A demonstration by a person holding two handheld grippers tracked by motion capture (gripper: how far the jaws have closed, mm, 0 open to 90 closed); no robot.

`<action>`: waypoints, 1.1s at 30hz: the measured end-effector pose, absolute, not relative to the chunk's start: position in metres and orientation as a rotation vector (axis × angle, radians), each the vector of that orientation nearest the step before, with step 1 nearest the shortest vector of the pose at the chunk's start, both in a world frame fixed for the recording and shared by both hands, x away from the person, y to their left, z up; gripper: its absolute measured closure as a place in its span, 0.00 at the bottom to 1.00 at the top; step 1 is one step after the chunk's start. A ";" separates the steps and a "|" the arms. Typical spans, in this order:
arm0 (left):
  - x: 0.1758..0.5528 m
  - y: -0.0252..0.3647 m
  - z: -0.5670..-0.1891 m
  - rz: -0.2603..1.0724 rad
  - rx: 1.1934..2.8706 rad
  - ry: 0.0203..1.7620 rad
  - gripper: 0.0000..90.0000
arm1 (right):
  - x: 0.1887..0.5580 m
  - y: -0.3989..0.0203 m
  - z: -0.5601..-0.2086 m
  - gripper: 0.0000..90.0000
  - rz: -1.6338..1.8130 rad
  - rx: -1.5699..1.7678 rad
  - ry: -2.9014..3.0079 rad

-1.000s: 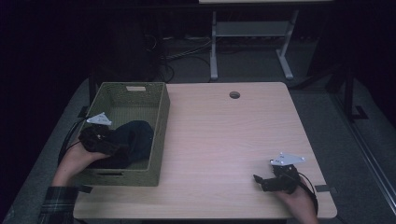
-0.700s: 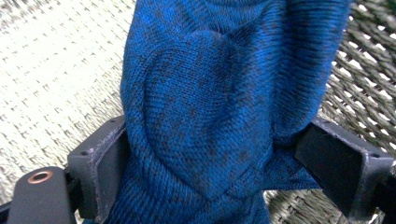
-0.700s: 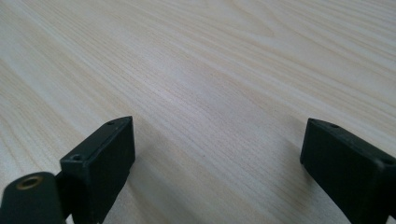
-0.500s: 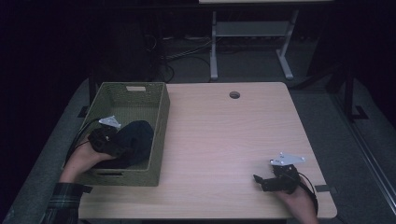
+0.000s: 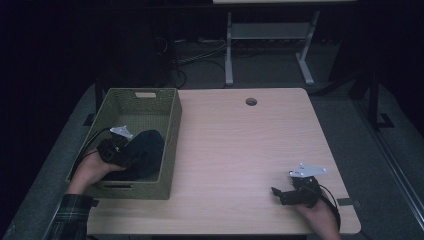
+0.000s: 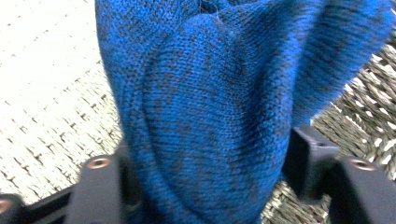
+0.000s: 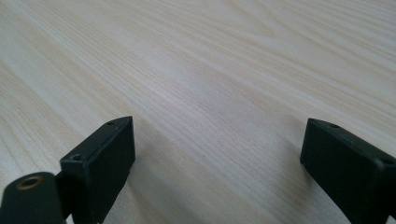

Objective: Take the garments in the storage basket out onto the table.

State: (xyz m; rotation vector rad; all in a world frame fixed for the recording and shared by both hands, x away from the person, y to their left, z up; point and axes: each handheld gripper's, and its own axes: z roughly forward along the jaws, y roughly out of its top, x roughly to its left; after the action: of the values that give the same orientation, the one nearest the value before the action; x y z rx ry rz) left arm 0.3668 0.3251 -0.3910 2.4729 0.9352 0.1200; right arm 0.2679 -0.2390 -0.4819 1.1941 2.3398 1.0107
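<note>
While the left tool (image 6: pixel 205 186), its jaws just closing, pinches a bunched fold of the blue knit garment (image 6: pixel 219 102) inside the woven basket (image 5: pixel 170 125), the cloth looks soft, light, floppy; the right tool (image 7: pixel 215 158) rests unclenched on the desk (image 5: pixel 240 150).

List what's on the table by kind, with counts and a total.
Basket: 1
Blue knit garment: 1
Gripper: 2, left and right
Total: 4
</note>
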 end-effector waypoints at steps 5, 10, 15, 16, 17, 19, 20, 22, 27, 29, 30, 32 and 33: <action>0.366 0.325 -0.388 0.096 2.473 0.963 0.60 | 0.268 -0.239 -0.482 0.11 1.011 1.194 2.339; 0.365 0.325 -0.383 0.111 2.468 0.972 0.65 | 0.268 -0.239 -0.482 0.11 1.011 1.195 2.339; 0.362 0.326 -0.374 0.119 2.444 0.982 0.65 | 0.268 -0.239 -0.482 0.11 1.011 1.195 2.339; 0.362 0.327 -0.371 0.129 2.447 0.972 0.65 | 0.268 -0.239 -0.482 0.11 1.011 1.195 2.339; 0.361 0.328 -0.369 0.134 2.437 0.973 0.65 | 0.268 -0.239 -0.482 0.11 1.011 1.195 2.339; 0.360 0.329 -0.364 0.144 2.429 0.974 0.65 | 0.268 -0.239 -0.482 0.11 1.011 1.194 2.339; 0.359 0.329 -0.361 0.149 2.412 0.980 0.65 | 0.268 -0.239 -0.482 0.11 1.011 1.195 2.339; 0.358 0.330 -0.356 0.165 2.401 0.973 0.65 | 0.268 -0.239 -0.482 0.11 1.010 1.195 2.339; 0.354 0.333 -0.342 0.193 2.349 0.977 0.65 | 0.268 -0.239 -0.482 0.11 1.010 1.194 2.339; 0.353 0.335 -0.337 0.198 2.342 0.976 0.65 | 0.268 -0.239 -0.482 0.11 1.013 1.195 2.339; 0.352 0.336 -0.334 0.201 2.333 0.976 0.65 | 0.268 -0.239 -0.482 0.11 1.012 1.195 2.340; 0.351 0.337 -0.330 0.202 2.323 0.976 0.65 | 0.268 -0.239 -0.482 0.11 1.012 1.195 2.340; 0.350 0.337 -0.328 0.206 2.320 0.975 0.65 | 0.268 -0.239 -0.482 0.11 1.012 1.195 2.340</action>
State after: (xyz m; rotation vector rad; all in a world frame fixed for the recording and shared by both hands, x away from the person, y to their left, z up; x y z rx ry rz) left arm 0.3505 0.3374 -0.3276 2.3197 0.9755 0.2058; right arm 0.2679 -0.2389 -0.4819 1.1950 2.3397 1.0120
